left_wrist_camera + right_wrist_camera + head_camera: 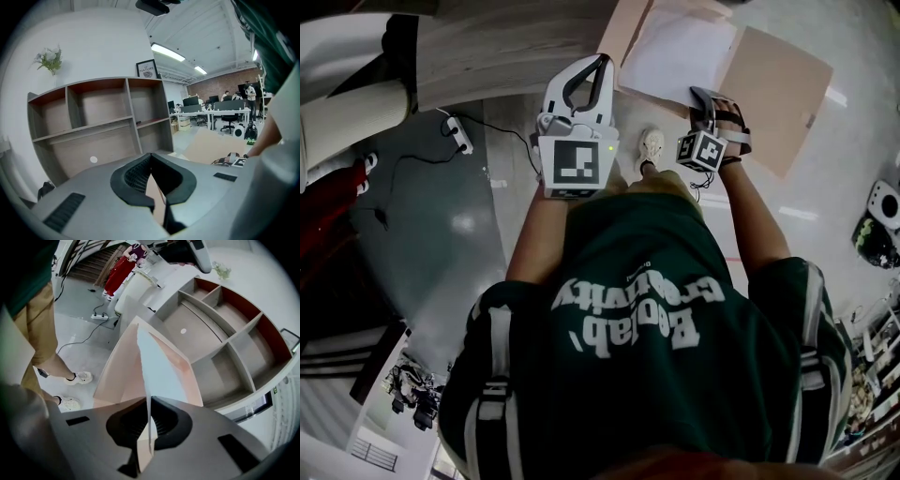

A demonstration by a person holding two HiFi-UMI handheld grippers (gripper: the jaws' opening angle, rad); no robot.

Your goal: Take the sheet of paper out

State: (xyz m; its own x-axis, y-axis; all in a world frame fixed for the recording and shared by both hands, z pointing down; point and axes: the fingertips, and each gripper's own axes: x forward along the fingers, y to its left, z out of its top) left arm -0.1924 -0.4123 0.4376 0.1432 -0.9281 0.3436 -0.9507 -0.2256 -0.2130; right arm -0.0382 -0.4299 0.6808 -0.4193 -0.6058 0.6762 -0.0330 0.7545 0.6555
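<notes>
The left gripper (600, 66) is clenched on the left edge of a tan card folder (780, 82); in the left gripper view a thin sliver of that stiff, matte card stands between its ribbed black rubber pads (136, 176), which press together on it. The folder lies spread open above the glossy grey floor (469, 225), its flaps flat and angular. The right gripper (701, 96) is clamped on the sheet of paper (680, 52), a smooth white rectangle lying inside the open folder. In the right gripper view the sheet (157, 371) rises edge-on from the closed jaws as a thin pale blade, with the folder's tan flaps (117, 376) on either side of it. Behind stands a grey shelf (225, 343) with boxy compartments and reddish inner walls.
</notes>
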